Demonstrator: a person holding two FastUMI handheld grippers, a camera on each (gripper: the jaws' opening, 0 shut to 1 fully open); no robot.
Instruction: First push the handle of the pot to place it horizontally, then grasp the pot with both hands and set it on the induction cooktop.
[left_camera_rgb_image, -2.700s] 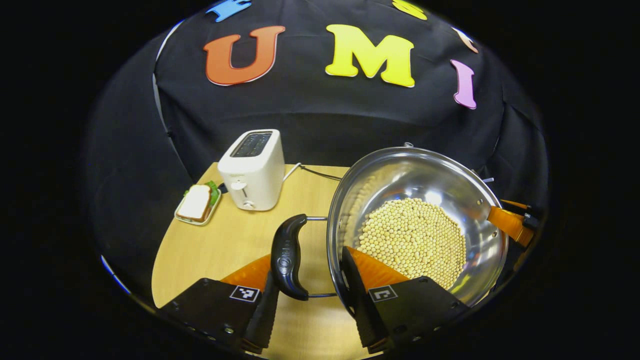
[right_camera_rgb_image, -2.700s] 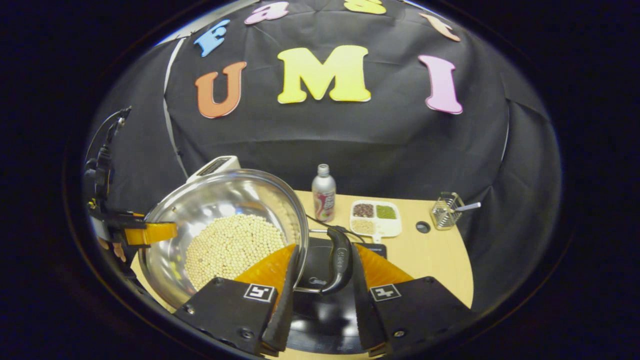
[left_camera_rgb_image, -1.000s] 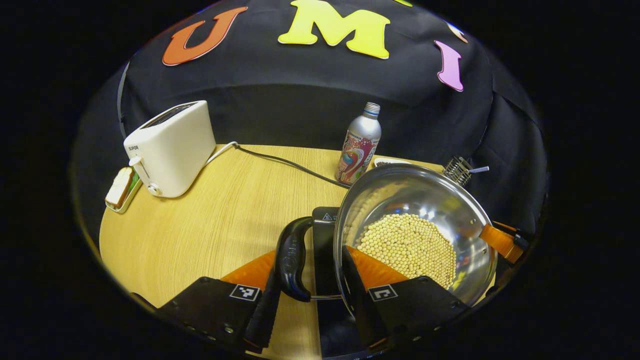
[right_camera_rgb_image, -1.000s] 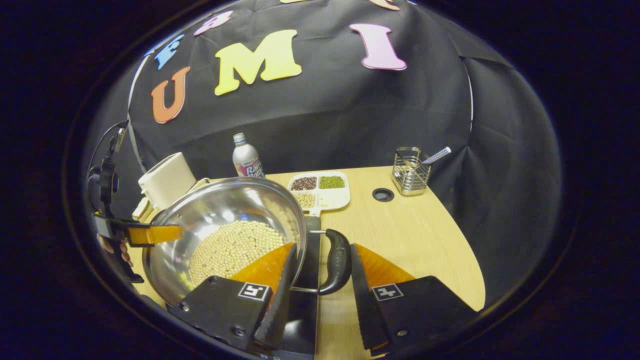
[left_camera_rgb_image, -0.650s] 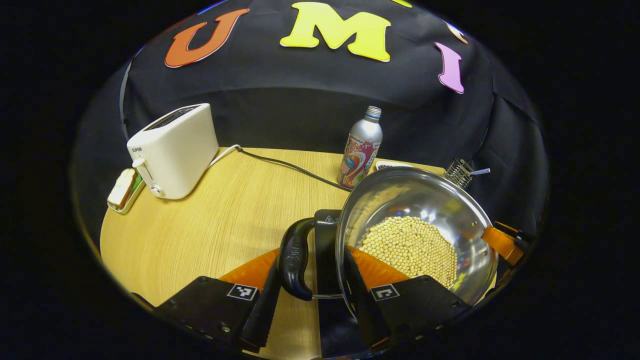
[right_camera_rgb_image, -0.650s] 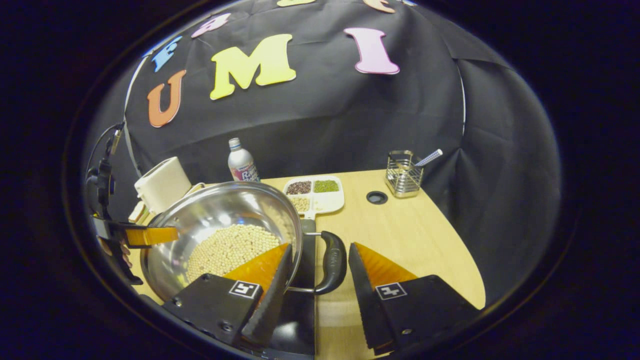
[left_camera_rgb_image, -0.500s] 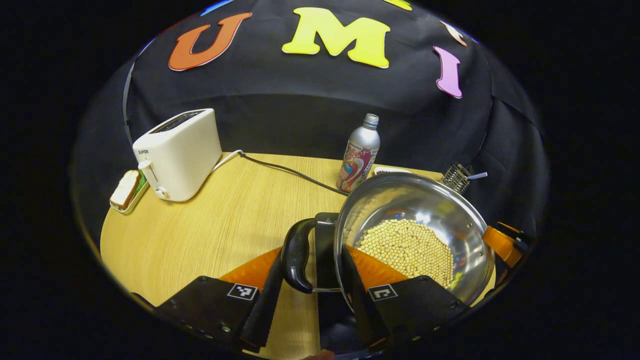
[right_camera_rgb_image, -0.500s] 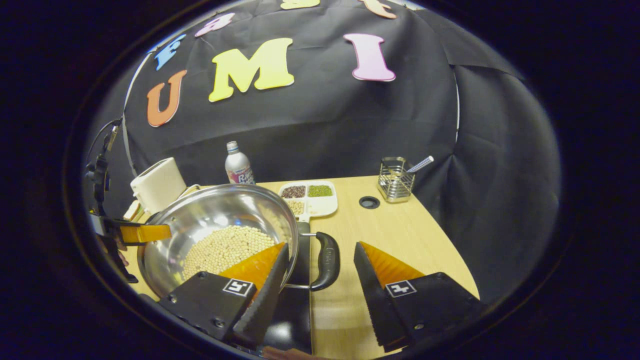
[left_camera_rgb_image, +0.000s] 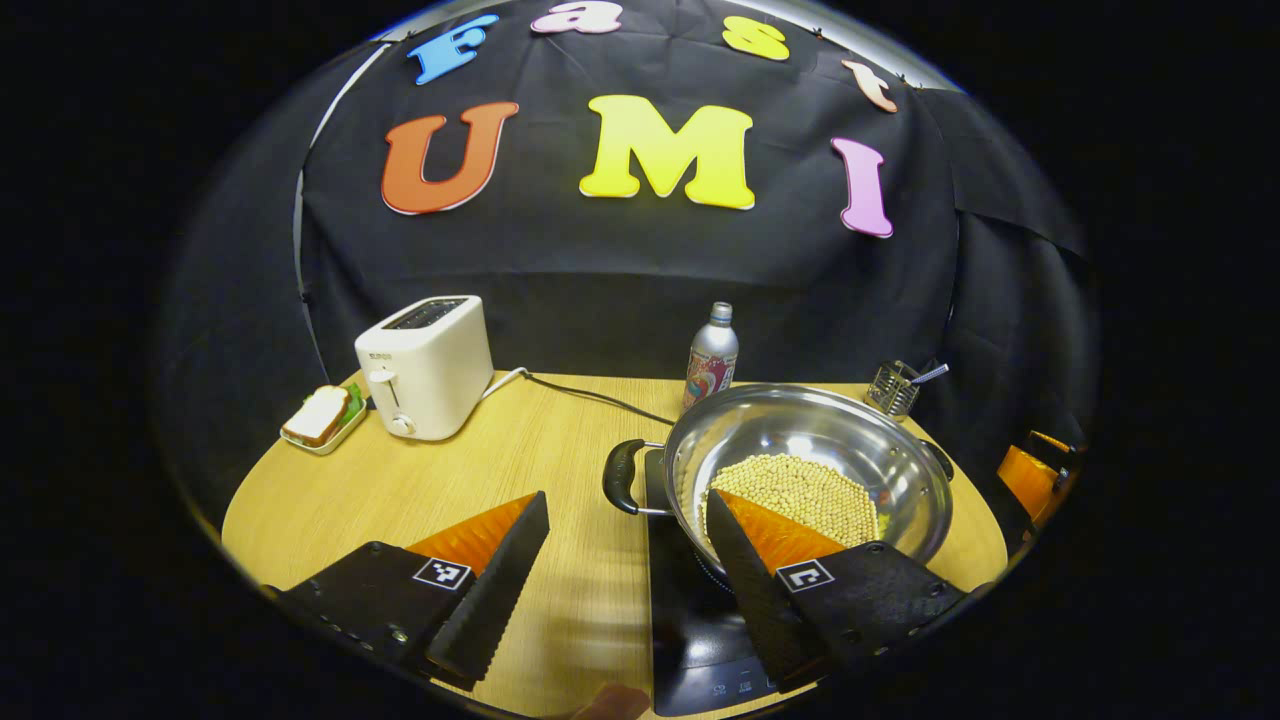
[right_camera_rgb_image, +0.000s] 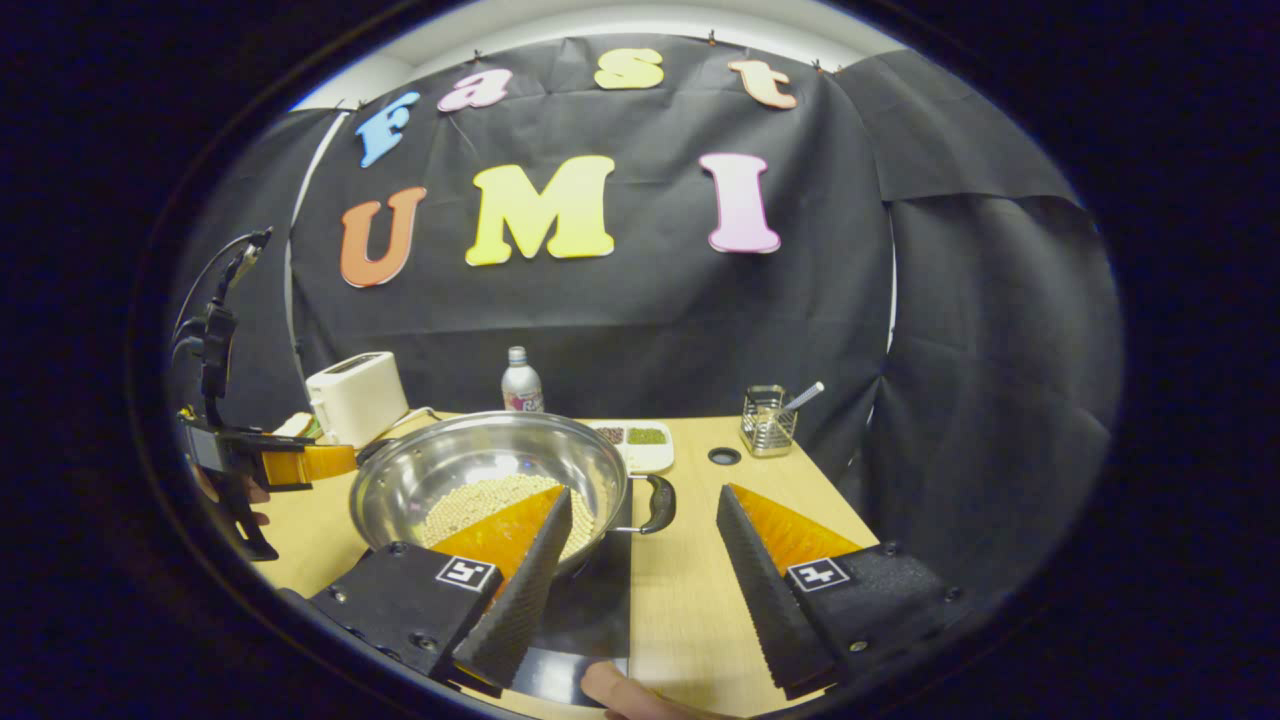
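Pot (left_camera_rgb_image: 812, 470), steel, holding pale beans: seated on induction cooktop (left_camera_rgb_image: 690, 620), side handle (left_camera_rgb_image: 620, 478) level. Left gripper view: left gripper (left_camera_rgb_image: 625, 575), fingers wide apart, empty, drawn back low over the worktop (left_camera_rgb_image: 420, 490). Risk, judged: a careless sweep could clip the handle and skew the pot.

Right gripper view: right gripper (right_camera_rgb_image: 645, 570), fingers wide apart, empty, short of the pot (right_camera_rgb_image: 490, 480); its handle (right_camera_rgb_image: 658, 503) lies between them, untouched.

Shiny silver pot (left_camera_rgb_image: 880, 470) with pale yellow beans (left_camera_rgb_image: 800, 495) and black handle (left_camera_rgb_image: 620, 478) | glossy black induction cooktop (left_camera_rgb_image: 690, 620) | light woodgrain table (left_camera_rgb_image: 400, 490) | white toaster (left_camera_rgb_image: 428, 366) | orange-and-black ridged fingers (right_camera_rgb_image: 520, 560)
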